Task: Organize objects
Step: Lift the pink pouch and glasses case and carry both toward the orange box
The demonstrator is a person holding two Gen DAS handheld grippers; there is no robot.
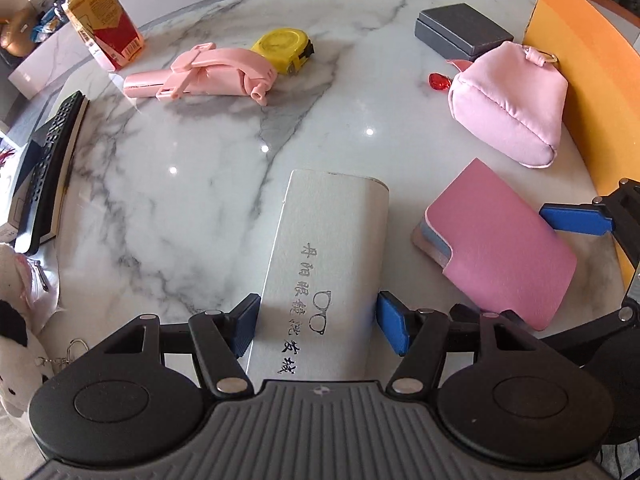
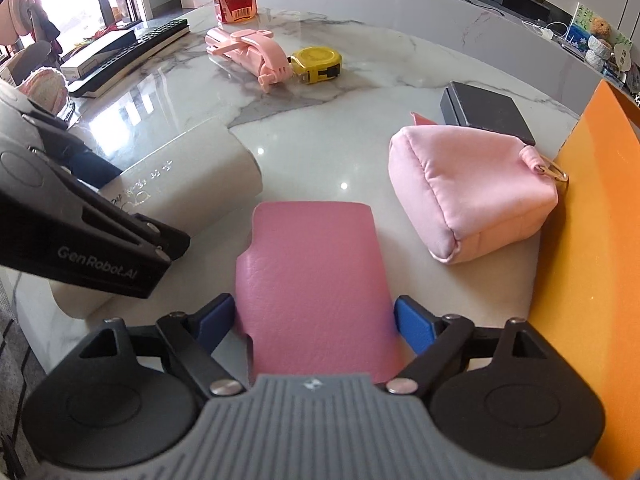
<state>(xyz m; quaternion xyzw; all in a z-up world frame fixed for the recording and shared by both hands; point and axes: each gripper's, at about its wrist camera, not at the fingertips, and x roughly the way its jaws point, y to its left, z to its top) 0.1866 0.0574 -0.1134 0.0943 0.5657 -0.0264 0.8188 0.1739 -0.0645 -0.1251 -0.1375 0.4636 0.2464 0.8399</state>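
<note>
Our left tongs (image 1: 316, 322) pinch the white glasses case (image 1: 320, 264) on the worktop (image 1: 192, 184); right tongs (image 2: 316, 326) spread around the pink pouch (image 2: 316, 280). The smooth case may slip sideways.

The white marble table (image 1: 208, 184) with grey veining is carrying every item. Lying directly on it: a white glasses case (image 1: 328, 256), a pink leather sleeve (image 1: 500, 240), a pink padded pouch (image 1: 508, 108), a dark grey box (image 1: 464, 30), a small red object (image 1: 439, 81) beside the pouch, a yellow tape measure (image 1: 285, 49) touching a pink folding tool (image 1: 204, 74), and a yellow-and-red carton (image 1: 102, 20) standing upright. A black keyboard (image 1: 52, 160) is resting at the left edge.
</note>
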